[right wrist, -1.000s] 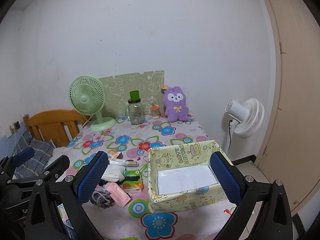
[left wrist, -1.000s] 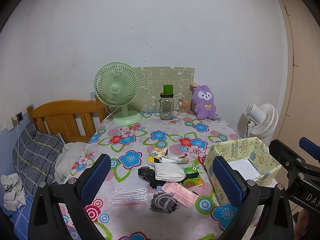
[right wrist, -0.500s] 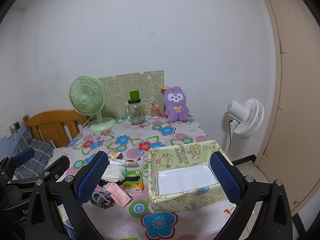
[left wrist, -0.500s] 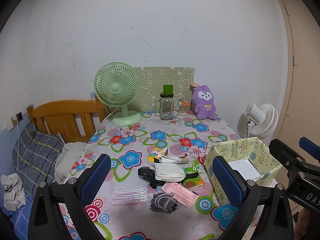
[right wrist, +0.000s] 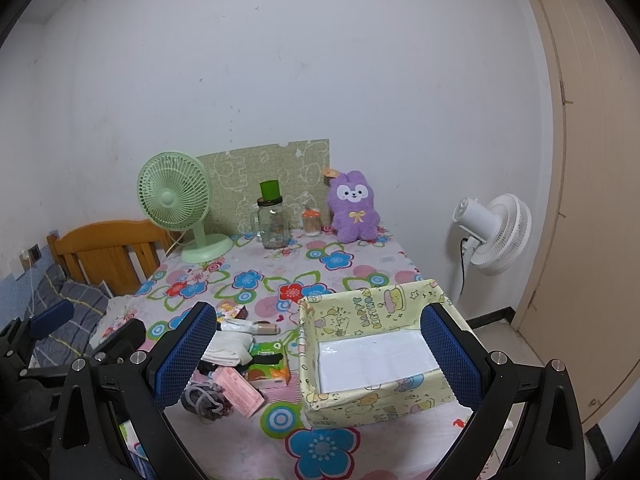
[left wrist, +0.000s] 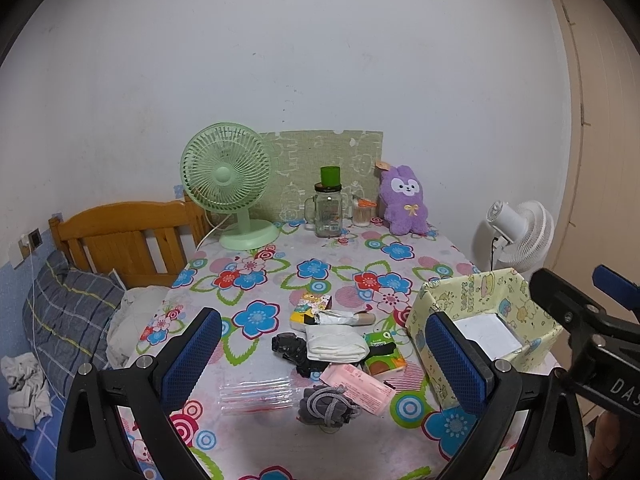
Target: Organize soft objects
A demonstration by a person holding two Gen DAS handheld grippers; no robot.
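A pile of small items lies on the flowered tablecloth (left wrist: pixel 320 272): a grey knit bundle (left wrist: pixel 326 402), a folded white cloth (left wrist: pixel 336 344), a black piece (left wrist: pixel 290 348), a pink packet (left wrist: pixel 358 386) and a green tissue pack (left wrist: pixel 384 354). To their right stands a yellow cartoon-print box (right wrist: pixel 372 354), with only a white liner inside. A purple plush rabbit (left wrist: pixel 404 200) sits at the table's far end. My left gripper (left wrist: pixel 324 360) hovers open above the pile. My right gripper (right wrist: pixel 316 356) hangs open in front of the box, holding nothing.
A green desk fan (left wrist: pixel 228 184), a glass jar with a green cup on top (left wrist: pixel 328 208) and a small orange-lidded jar (left wrist: pixel 362 214) stand at the back. A clear plastic sleeve (left wrist: pixel 256 394) lies near the front. A white floor fan (right wrist: pixel 492 232) and wooden headboard (left wrist: pixel 120 236) flank the table.
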